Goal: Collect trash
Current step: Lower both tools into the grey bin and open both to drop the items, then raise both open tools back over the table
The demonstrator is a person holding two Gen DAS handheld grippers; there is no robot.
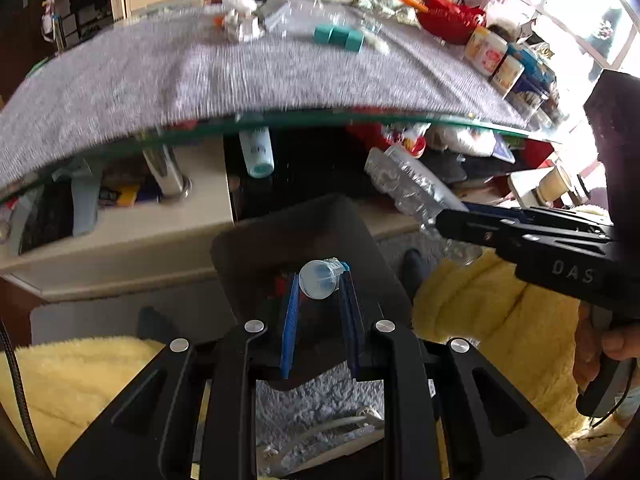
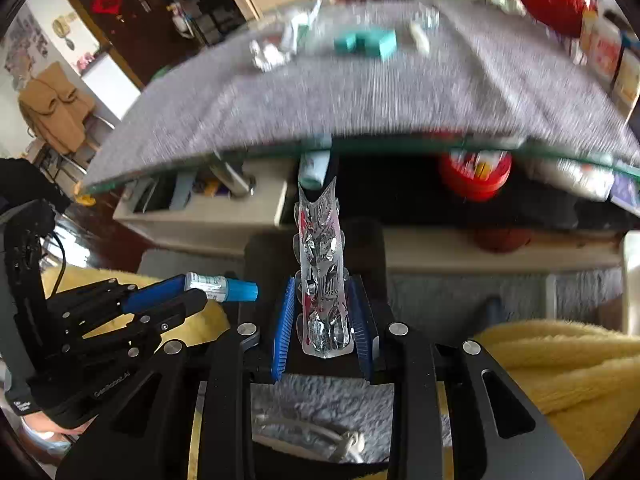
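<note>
— Left hand-held gripper [image 1: 318, 312] clamps what?
— Small clear plastic vial with blue cap [image 1: 320, 279], light, slick, over the black bin [image 1: 280, 236].
— Right hand-held gripper [image 2: 323, 320]?
— Gripping a crushed clear plastic bottle [image 2: 322, 272], flimsy, below the table [image 2: 360, 92] edge.

We list: grey cloth [image 1: 160, 72] over glass table [image 1: 360, 118]; teal blocks [image 1: 339, 37]; red basket [image 1: 450, 16]; printed tins [image 1: 486, 50]; yellow fleece [image 2: 560, 368]; tan coat [image 2: 56, 108]
</note>
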